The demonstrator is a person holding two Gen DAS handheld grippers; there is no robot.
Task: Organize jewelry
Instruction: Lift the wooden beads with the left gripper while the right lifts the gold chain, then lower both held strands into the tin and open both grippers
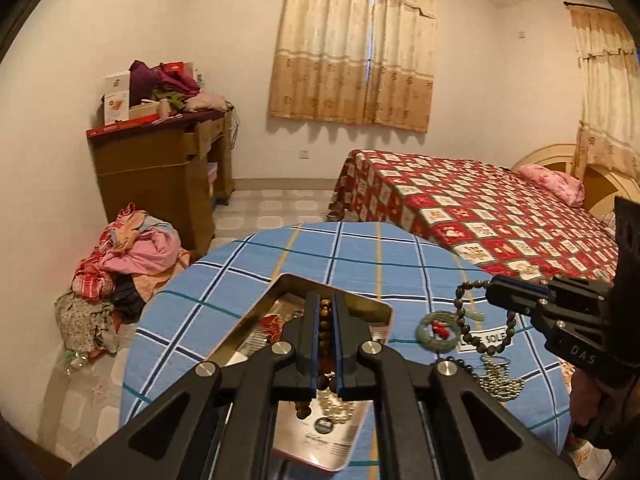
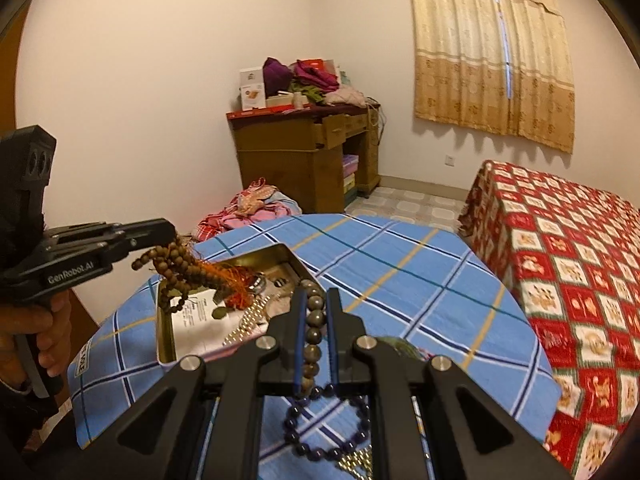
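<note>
A string of brown wooden beads (image 2: 176, 268) with an orange tassel is held clamped in the nearly closed left tongs (image 1: 327, 320) above an open metal tin (image 1: 372, 312) on the blue-checked worktop (image 1: 360, 252). A bracelet of dark round beads (image 2: 314, 334) is gripped between the narrowly set fingers of the right tongs (image 2: 314, 336). A green bangle (image 1: 438, 330) and a gold bead chain (image 1: 500, 378) are seen lying on the cloth just beside the tin.

This is a bedroom in a home: a bed (image 1: 480, 216) at right, curtains (image 1: 356, 44) above, clothes pile (image 1: 120, 276) on floor at left.
</note>
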